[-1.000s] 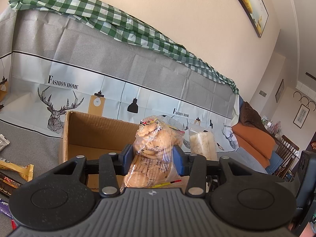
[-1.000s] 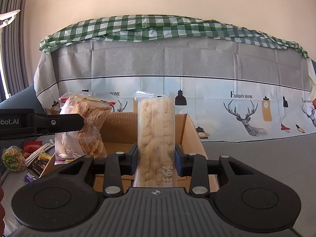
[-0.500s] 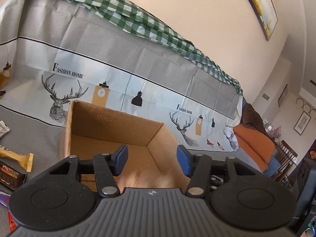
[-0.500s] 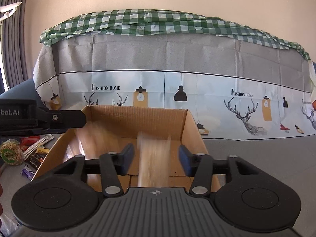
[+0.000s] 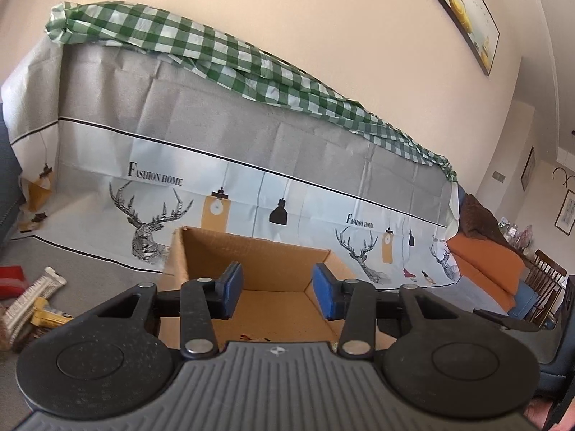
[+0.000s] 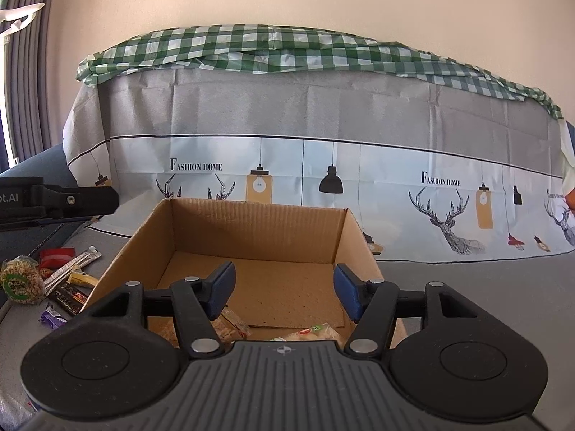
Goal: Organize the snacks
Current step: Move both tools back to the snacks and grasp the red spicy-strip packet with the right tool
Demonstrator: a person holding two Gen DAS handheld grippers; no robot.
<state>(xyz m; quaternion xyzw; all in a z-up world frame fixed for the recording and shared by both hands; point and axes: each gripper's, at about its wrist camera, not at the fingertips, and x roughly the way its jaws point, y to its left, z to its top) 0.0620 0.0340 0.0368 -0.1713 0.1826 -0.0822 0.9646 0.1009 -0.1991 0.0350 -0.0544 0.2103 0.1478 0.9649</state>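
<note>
Left gripper: jaws spread apart, nothing between the blue pads. It hangs above the near edge of the open cardboard box.

Right gripper: jaws spread wide, nothing held. It hangs over the near part of the same cardboard box.

Box contents, seen from the right wrist: two clear snack bags lie on the floor at the near wall, one with biscuits on the left, one with a green and red label on the right. Both are partly hidden by the gripper body.

Outside the box, to its left on the grey cover: a loose group of snack bars and a round green-labelled packet. The left gripper's arm shows above them.
</note>
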